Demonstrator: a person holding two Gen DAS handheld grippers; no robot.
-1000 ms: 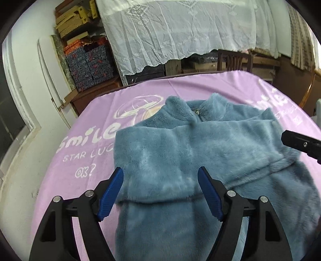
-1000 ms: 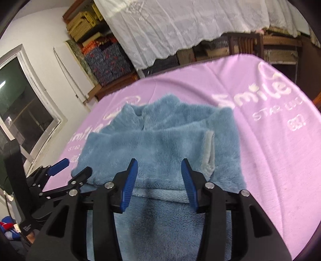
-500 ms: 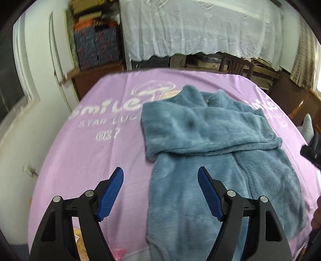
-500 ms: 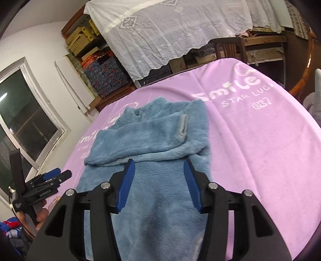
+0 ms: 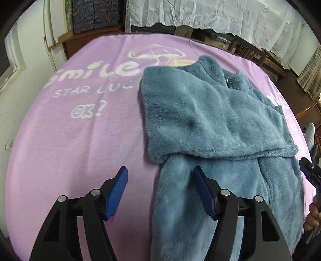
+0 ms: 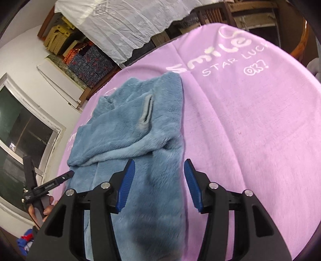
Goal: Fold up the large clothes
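A fluffy blue fleece jacket (image 5: 210,120) lies flat on the purple printed blanket (image 5: 80,140), collar at the far end and sleeves folded across the chest. My left gripper (image 5: 160,192) hovers over the left edge of the jacket's lower half. Its jaws are closing with that edge between them, and the pads are clear of the cloth. In the right wrist view my right gripper (image 6: 159,184) stands open over the right edge of the jacket (image 6: 128,128), which also runs between its pads. Each gripper shows at the border of the other's view, with a hand behind it.
The blanket (image 6: 250,130) covers a rounded table. Behind it stand furniture under a white lace cloth (image 5: 220,14), patterned boxes (image 6: 90,62) and wooden chairs (image 5: 246,50). A window (image 6: 22,128) and a white wall lie on the left side.
Both grippers have drawn back from the folded sleeves toward the jacket's near half and tipped downward. The left jaws have narrowed a little. The jacket itself has not shifted.
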